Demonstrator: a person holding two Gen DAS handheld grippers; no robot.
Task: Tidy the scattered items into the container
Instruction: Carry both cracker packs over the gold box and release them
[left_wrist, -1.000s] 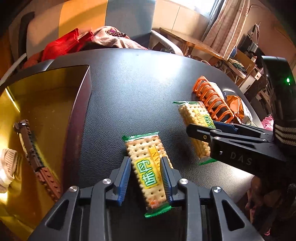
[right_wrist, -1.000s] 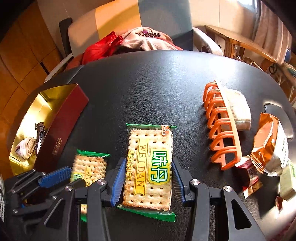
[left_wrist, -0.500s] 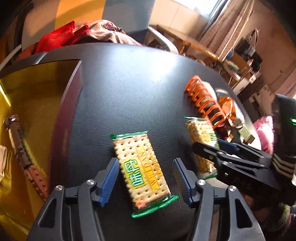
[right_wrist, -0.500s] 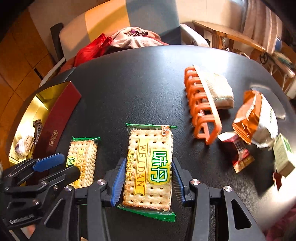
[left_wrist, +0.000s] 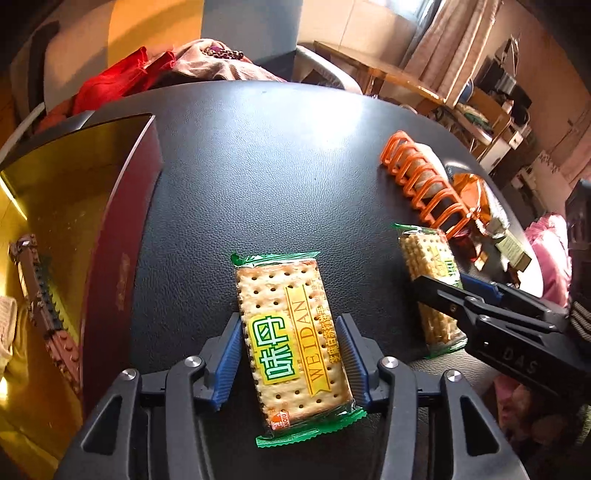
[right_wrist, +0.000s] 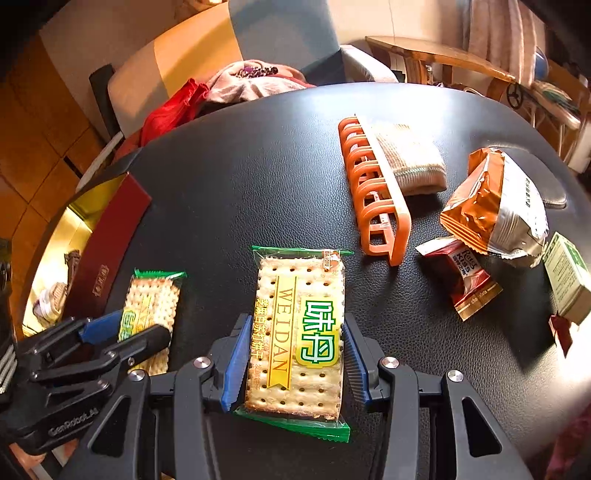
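Note:
Two green-edged cracker packs lie on the black table. My left gripper is shut on one cracker pack, its blue pads touching both long sides. My right gripper is shut on the other cracker pack. Each gripper shows in the other's view: the right gripper on its pack, the left gripper on its pack. The dark red container with gold lining stands at the left; it also shows in the right wrist view.
The container holds a brown brick strip and a white item. To the right lie an orange rack with a beige cloth, an orange snack bag, a red sachet and a green box. Clothes lie on a chair behind.
My left gripper opened wide half a second ago, turned, and has closed again on its cracker pack, now along its long sides. My right gripper kept its grip and swung slightly left.

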